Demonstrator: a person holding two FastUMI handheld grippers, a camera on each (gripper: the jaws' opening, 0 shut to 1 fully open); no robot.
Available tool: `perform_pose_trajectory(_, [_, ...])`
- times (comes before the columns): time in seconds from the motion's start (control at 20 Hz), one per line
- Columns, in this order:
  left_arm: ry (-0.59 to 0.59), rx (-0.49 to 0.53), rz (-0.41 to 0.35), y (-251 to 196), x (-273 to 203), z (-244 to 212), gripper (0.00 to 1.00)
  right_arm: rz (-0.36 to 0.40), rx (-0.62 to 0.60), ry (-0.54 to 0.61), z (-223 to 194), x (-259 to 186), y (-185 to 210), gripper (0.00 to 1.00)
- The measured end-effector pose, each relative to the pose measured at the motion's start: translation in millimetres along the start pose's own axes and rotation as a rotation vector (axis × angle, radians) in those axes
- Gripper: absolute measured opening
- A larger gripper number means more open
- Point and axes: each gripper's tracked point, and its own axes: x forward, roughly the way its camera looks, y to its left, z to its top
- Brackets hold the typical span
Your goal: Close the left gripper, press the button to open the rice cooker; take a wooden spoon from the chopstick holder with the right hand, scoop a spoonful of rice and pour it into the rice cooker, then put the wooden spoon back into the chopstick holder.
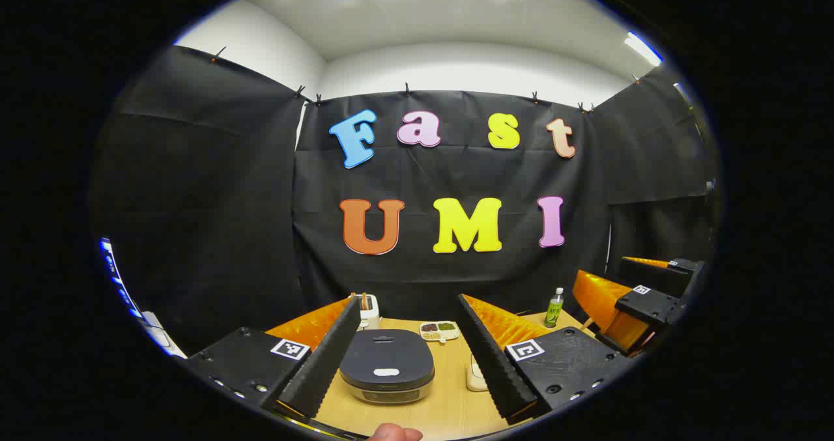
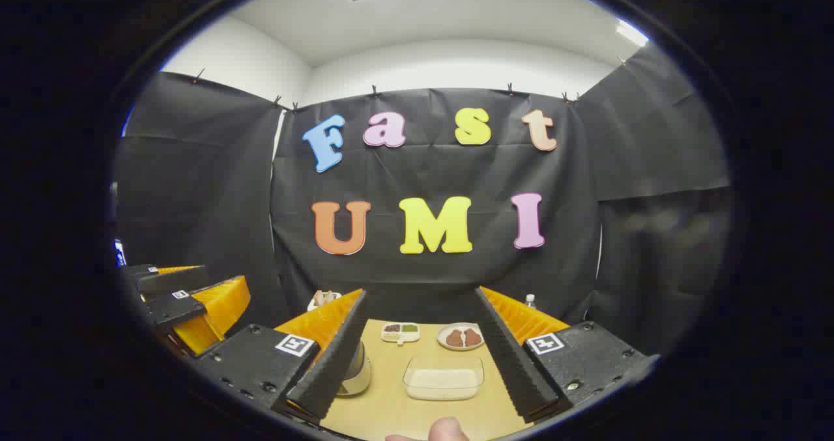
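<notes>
The rice cooker (image 1: 387,366) sits on the wooden table (image 1: 449,408) with its dark lid down and a pale button (image 1: 386,371) at the front. My left gripper (image 1: 409,311) hovers above it, open, with the cooker between the two fingers. The chopstick holder (image 1: 369,307) with wooden handles stands behind the cooker. My right gripper (image 2: 421,294) is open and empty above a clear container of rice (image 2: 443,379). The chopstick holder (image 2: 324,298) peeks out behind its left finger, and the cooker's side (image 2: 358,370) shows lower down. Each gripper appears at the edge of the other's view.
A small divided dish (image 1: 440,329) lies at the back of the table, and a green bottle (image 1: 554,307) stands at the back right. A plate with brown pieces (image 2: 460,337) lies beyond the rice container. A thumb (image 2: 446,429) shows at the bottom edge.
</notes>
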Motion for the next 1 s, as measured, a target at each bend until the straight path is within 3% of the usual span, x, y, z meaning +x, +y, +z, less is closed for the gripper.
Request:
perform_pose_trajectory(0.05, [-0.001,0.001,0.005,0.4,-0.3,-0.1,0.94,0.005,0.0,-0.001,-0.4,-0.6,0.1,1.0])
perform_pose_trajectory(1.0, [0.035,-0.014,0.046,-3.7,7.6,-6.8,0.94,0.001,0.041,0.0,-0.3,8.0,-29.5,1.0])
